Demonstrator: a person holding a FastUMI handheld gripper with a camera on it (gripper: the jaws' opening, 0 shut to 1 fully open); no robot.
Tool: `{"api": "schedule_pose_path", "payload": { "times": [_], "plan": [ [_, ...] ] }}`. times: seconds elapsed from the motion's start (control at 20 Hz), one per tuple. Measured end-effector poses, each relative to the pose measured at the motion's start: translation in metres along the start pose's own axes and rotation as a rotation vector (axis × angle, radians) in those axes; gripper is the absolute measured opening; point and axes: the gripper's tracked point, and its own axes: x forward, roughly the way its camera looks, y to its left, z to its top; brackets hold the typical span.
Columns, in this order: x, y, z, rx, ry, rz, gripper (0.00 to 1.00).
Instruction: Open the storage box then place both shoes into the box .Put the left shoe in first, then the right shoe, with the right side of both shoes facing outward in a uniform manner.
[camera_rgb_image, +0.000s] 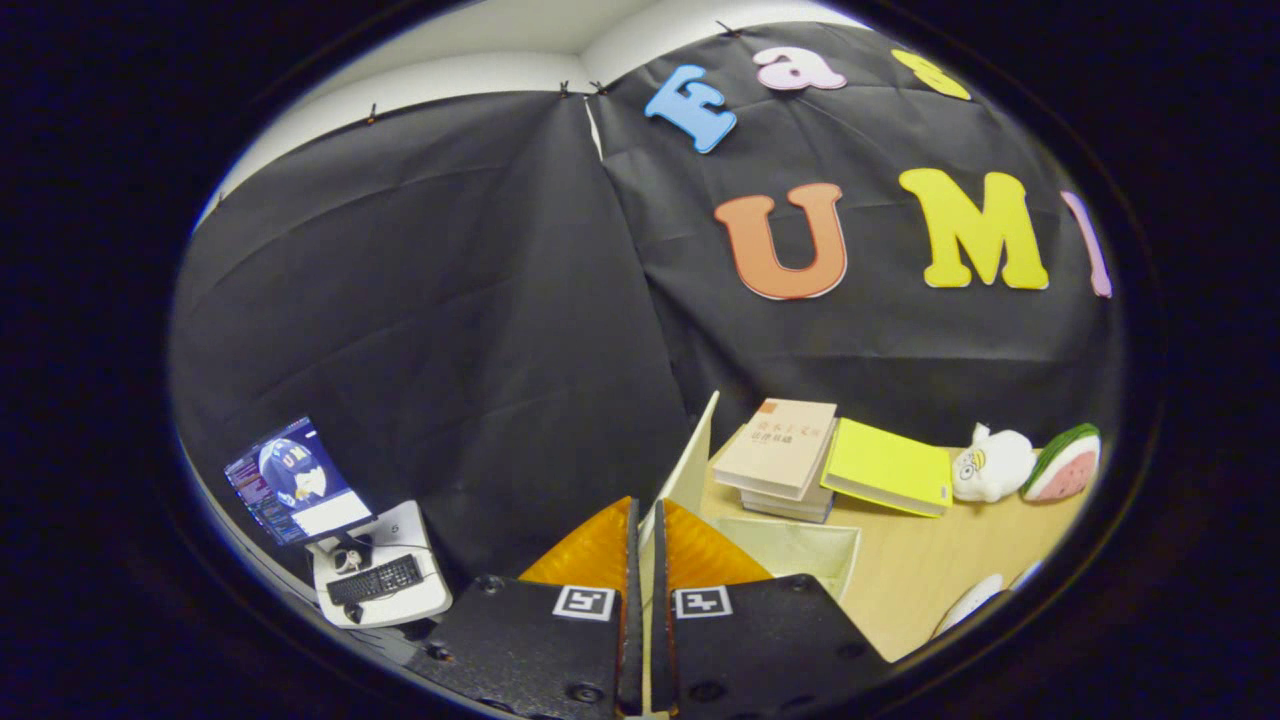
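My gripper (643, 512) is shut on the thin cream lid (693, 460) of the storage box, both orange fingers (595, 550) pressing its edge. The lid stands raised, nearly upright, rising beyond the fingertips. Just right of the fingers lies the open box (800, 550), its pale inside showing, with nothing visible in the part I see. A white rounded shape, probably a shoe (968, 603), sits on the table further right of the fingers, mostly cut off.
The box rests on a wooden table (920, 570). Behind it are a stack of books (780, 450), a yellow book (885, 465), a white plush toy (990, 465) and a watermelon-slice toy (1065, 462). Left, lower down, a small white stand holds a monitor (295, 480) and keyboard (375, 580).
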Motion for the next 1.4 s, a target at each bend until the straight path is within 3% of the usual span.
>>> {"api": "schedule_pose_path", "payload": {
  "times": [0.25, 0.3, 0.4, 0.45, 0.6, 0.8, 0.95, 1.4],
  "plan": [
    [0.039, 0.032, 0.003, -0.041, 0.005, -0.016, 0.13],
    [0.045, 0.035, 0.003, -0.054, -0.001, -0.024, 0.2],
    [0.05, 0.036, 0.004, -0.06, -0.015, -0.042, 0.25],
    [0.048, 0.035, 0.005, -0.055, -0.019, -0.051, 0.31],
    [0.043, 0.019, 0.008, -0.041, -0.045, -0.106, 0.62],
    [0.015, -0.022, 0.014, -0.085, -0.104, -0.274, 0.94],
    [-0.017, -0.057, 0.013, -0.107, -0.145, -0.393, 0.95],
    [-0.154, -0.183, -0.029, 0.015, -0.177, -0.648, 0.96]
  ]
}}
